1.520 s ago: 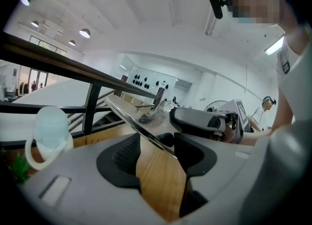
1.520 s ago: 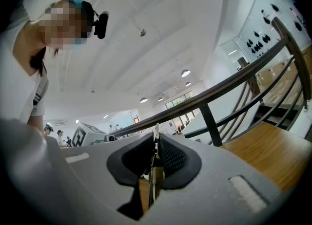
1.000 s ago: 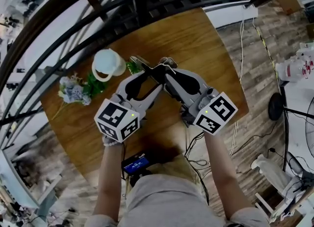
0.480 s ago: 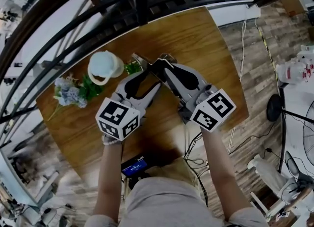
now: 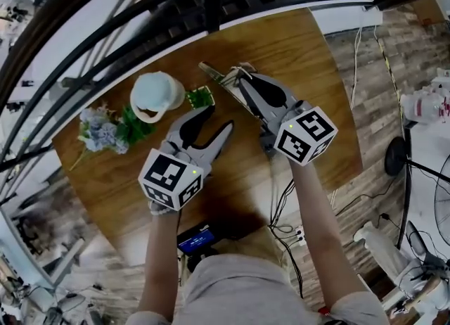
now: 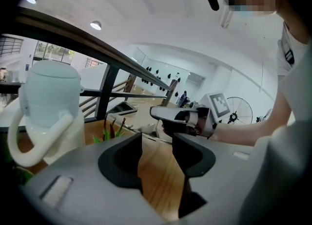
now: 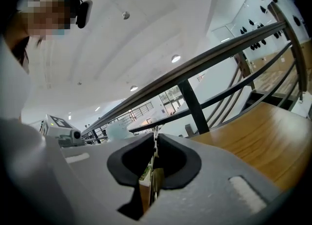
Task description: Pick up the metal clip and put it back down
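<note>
Metal clip (image 5: 214, 72) tight in R tongs (image 5: 241, 81)

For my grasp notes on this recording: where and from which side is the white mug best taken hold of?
By its loop handle, I'd judge, coming from the person's side of the table. The white mug stands upright with the handle jutting toward that near edge, and its rounded body looks wide for the jaws; a pinch across the handle band seems surer.
</note>
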Demonstrator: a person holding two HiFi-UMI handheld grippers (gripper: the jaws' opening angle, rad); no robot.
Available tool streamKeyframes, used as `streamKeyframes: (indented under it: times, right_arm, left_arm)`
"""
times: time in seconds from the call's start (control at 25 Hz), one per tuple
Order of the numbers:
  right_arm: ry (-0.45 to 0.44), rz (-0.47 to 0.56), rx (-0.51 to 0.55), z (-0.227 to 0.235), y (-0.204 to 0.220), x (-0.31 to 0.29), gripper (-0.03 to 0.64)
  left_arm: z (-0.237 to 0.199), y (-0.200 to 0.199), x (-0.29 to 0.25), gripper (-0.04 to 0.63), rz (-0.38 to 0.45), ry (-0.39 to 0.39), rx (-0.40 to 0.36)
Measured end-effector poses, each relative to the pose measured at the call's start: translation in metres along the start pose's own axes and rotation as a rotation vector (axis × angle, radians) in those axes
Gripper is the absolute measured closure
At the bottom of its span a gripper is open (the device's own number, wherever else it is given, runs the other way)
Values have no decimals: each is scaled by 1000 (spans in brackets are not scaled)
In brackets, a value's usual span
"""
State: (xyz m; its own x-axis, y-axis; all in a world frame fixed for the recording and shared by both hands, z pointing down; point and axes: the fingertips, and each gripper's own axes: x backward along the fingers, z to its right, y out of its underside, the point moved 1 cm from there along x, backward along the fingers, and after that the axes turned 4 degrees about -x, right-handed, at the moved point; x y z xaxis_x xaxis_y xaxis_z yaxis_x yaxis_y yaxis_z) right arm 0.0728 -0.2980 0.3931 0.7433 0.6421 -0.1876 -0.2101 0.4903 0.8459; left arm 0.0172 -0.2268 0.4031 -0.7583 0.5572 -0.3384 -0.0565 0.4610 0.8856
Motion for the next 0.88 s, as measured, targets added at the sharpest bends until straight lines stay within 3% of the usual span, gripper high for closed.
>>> streamKeyframes:
  times: [0.72, 0.88]
  right_arm:
    - [13, -121, -38, 56, 35, -67, 586]
    - [24, -173, 14, 61, 38, -78, 586]
  left_arm:
    - [-1, -9, 15, 413, 30, -25, 18]
    - [-4, -7, 18, 416, 30, -28, 17]
